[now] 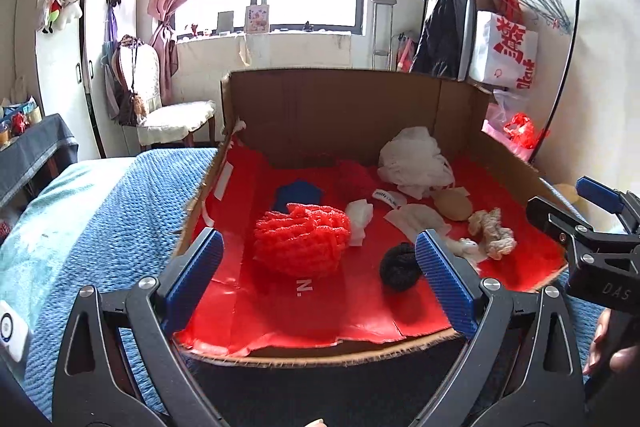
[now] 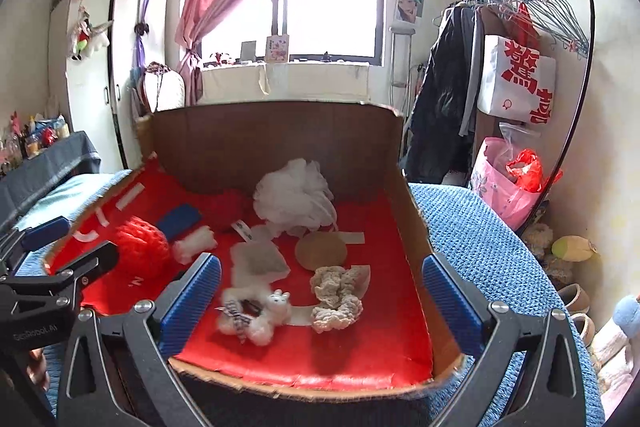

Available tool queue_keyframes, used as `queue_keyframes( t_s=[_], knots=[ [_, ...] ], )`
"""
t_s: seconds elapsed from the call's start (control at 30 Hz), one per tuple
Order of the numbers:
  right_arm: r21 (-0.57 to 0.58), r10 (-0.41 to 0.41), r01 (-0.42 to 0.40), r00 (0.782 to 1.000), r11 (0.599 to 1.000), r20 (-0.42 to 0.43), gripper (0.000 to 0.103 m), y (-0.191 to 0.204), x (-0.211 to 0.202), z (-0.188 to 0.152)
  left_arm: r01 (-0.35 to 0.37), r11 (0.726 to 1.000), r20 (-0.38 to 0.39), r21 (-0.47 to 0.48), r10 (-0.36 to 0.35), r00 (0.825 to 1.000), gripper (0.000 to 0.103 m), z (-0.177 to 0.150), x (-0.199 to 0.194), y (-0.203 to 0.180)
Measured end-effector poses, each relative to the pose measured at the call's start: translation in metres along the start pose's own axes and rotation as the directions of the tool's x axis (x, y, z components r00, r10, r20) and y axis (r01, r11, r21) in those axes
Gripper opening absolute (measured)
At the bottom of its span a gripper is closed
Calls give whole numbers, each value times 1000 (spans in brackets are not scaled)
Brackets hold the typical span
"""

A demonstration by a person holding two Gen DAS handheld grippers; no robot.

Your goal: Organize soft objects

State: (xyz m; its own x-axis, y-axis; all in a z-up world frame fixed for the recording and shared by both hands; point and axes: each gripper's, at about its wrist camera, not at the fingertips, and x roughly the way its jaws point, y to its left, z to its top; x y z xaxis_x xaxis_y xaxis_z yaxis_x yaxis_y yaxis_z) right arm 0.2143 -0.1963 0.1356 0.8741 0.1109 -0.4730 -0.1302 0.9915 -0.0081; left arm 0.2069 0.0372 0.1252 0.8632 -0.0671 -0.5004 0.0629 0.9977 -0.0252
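Note:
A cardboard box (image 1: 344,107) with a red lining lies on the bed and holds several soft things. In the left wrist view I see a red mesh puff (image 1: 302,245), a black ball (image 1: 400,267), a white mesh puff (image 1: 416,161), a tan sponge (image 1: 454,205) and a cream knit scrunchie (image 1: 494,231). The right wrist view shows a white furry toy (image 2: 256,315), the cream scrunchie (image 2: 340,297), the tan sponge (image 2: 320,251) and the red puff (image 2: 142,251). My left gripper (image 1: 320,279) and right gripper (image 2: 320,295) are both open and empty, above the box's near edge.
The box sits on a blue knit blanket (image 1: 100,219). A clothes rack (image 2: 532,39) with bags stands at the right, a white wardrobe (image 1: 60,47) and a chair (image 1: 172,115) at the left. Plush toys and slippers (image 2: 572,267) lie on the floor at the right.

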Motion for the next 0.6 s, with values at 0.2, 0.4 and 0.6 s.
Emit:
queue_keyframes(
  t_s=[0.2,0.4,0.6],
  knots=[
    [-36,0,-1,1000,999,-13,103,7,-39,-8,2,1000,-5,18,-2,1000,98,-4,-39,-1],
    [4,34,-33,989,999,-145,103,3,-44,-42,56,998,-126,-18,-58,990,98,-40,-47,-5],
    [28,14,-6,958,1000,-287,103,-3,-28,-80,37,999,-276,-36,-45,960,98,-81,-31,-10]
  ],
)
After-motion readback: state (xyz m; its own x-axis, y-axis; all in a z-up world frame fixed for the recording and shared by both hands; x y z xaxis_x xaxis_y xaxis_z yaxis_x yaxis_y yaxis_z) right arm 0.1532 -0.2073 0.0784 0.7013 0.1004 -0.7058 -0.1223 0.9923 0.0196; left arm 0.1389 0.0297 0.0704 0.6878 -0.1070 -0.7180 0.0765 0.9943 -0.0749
